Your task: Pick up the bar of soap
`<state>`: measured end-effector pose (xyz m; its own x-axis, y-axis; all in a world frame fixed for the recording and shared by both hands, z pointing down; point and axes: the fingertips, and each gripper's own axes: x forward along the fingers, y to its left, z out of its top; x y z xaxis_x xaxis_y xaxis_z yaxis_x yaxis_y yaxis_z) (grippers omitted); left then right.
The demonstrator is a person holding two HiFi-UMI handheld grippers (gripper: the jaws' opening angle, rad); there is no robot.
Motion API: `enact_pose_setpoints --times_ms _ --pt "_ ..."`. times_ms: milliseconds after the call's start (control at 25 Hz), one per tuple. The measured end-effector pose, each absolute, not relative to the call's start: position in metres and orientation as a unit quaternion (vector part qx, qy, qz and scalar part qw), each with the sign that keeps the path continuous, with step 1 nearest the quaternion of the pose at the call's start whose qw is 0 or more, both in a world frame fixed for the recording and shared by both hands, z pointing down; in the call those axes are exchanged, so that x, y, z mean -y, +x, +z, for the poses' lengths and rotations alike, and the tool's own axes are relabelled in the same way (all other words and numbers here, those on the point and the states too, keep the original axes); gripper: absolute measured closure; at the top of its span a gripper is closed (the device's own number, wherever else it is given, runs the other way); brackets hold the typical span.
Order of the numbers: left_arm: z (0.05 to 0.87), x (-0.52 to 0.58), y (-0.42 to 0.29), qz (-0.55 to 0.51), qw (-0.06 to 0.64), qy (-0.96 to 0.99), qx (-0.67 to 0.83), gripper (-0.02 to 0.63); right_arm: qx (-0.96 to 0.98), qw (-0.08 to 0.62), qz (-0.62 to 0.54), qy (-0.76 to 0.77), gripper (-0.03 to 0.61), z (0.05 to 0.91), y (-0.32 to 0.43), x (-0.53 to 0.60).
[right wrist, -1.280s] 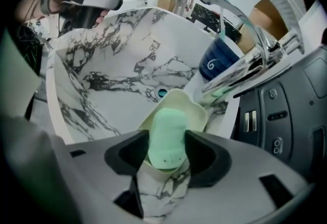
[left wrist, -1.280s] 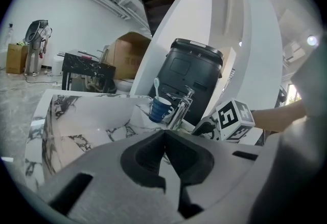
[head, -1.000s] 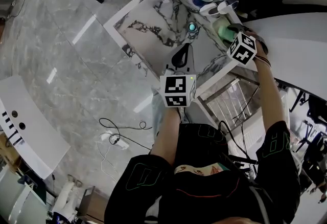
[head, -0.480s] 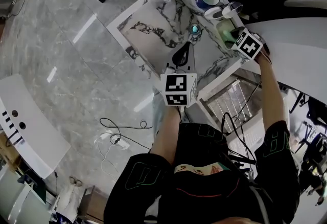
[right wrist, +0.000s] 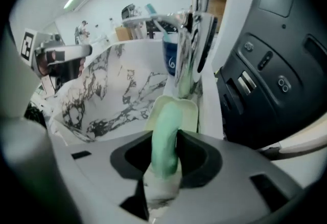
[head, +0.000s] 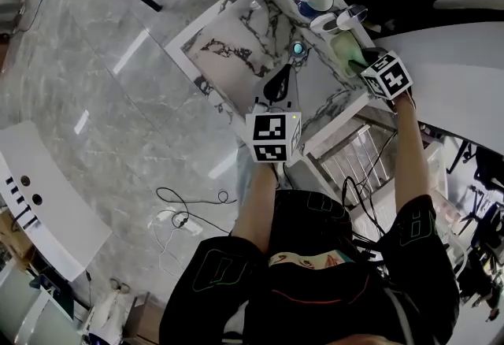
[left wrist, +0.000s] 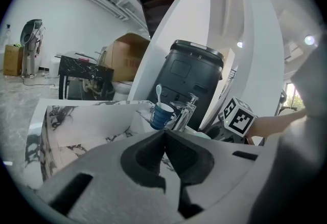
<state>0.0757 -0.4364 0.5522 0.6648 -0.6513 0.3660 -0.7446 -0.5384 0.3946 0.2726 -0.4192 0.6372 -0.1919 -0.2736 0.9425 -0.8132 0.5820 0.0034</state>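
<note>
Now the green soap (right wrist: 167,120) stands on edge over its pale dish (right wrist: 190,113) beside the tap (right wrist: 193,39). Your right gripper (right wrist: 164,149) has just been closing its jaws and clamps it. Your left gripper (left wrist: 164,138) hovers by the sink (head: 236,44), jaws together, empty.

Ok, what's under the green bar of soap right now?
The pale green soap dish sits directly beneath the green bar of soap. The right gripper, jaws having just closed further, clamps the bar. The bar hides the dish's middle, so whether they touch cannot be seen.
</note>
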Motion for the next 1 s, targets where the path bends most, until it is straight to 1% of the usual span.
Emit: enact_pose_setpoints --times_ms 120,320,600,840,1000 --pt "0.546 0.433 0.077 0.082 0.260 0.873 0.404 0.606 0.737 0.456 0.267 0.421 0.451 0.617 0.272 0.421" --pt "0.527 0.418 0.081 0.073 0.241 0.876 0.411 0.606 0.763 0.319 0.284 0.486 0.451 0.575 0.259 0.416" --pt "0.491 0.395 0.076 0.058 0.204 0.877 0.432 0.606 0.797 0.163 0.247 0.526 0.451 0.494 0.229 0.402" --pt "0.446 0.376 0.059 0.041 0.152 0.872 0.464 0.606 0.821 0.072 0.204 0.528 0.451 0.431 0.202 0.376" --pt "0.409 0.368 0.028 0.029 0.101 0.859 0.500 0.606 0.843 0.053 0.162 0.511 0.451 0.406 0.170 0.360"
